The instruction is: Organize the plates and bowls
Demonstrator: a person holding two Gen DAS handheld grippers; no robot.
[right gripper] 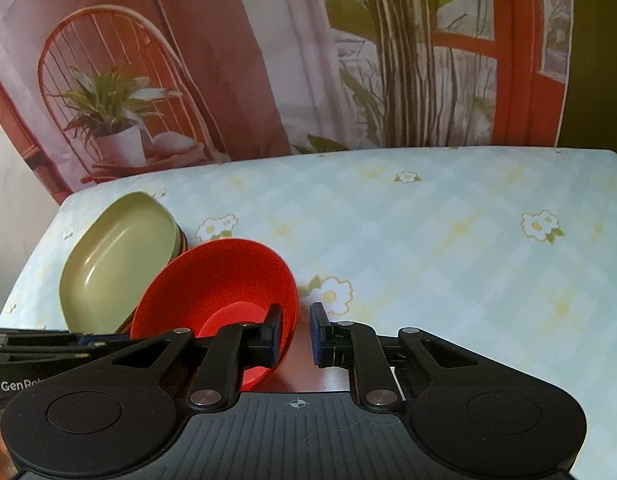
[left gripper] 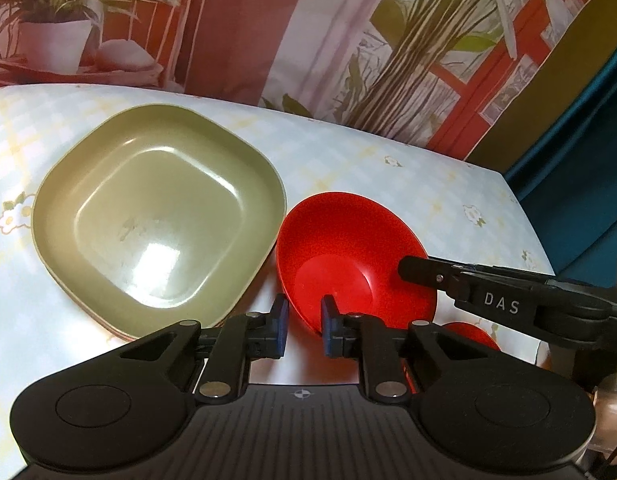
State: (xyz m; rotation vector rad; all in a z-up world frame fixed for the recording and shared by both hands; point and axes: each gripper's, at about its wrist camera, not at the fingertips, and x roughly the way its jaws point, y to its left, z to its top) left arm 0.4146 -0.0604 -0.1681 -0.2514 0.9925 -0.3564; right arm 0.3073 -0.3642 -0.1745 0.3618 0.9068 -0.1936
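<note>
Tilted at frame centre: round red plastic bowl (right gripper: 212, 280), rim straddled by open right gripper (right gripper: 295, 336), beside square olive-green plates (left gripper: 156, 216) stacked at left on floral counter (right gripper: 448, 248); left gripper (left gripper: 304, 330) open, empty; better closed squarely before lifting.

Plate stack (left gripper: 156, 216) sat on the table (left gripper: 348, 160), left of the tilted bowl (left gripper: 348, 256) and just beside it. A second bowl (left gripper: 472, 334) lay behind and partly under the first. Backdrop (right gripper: 268, 60) stood behind the table's far edge.
</note>
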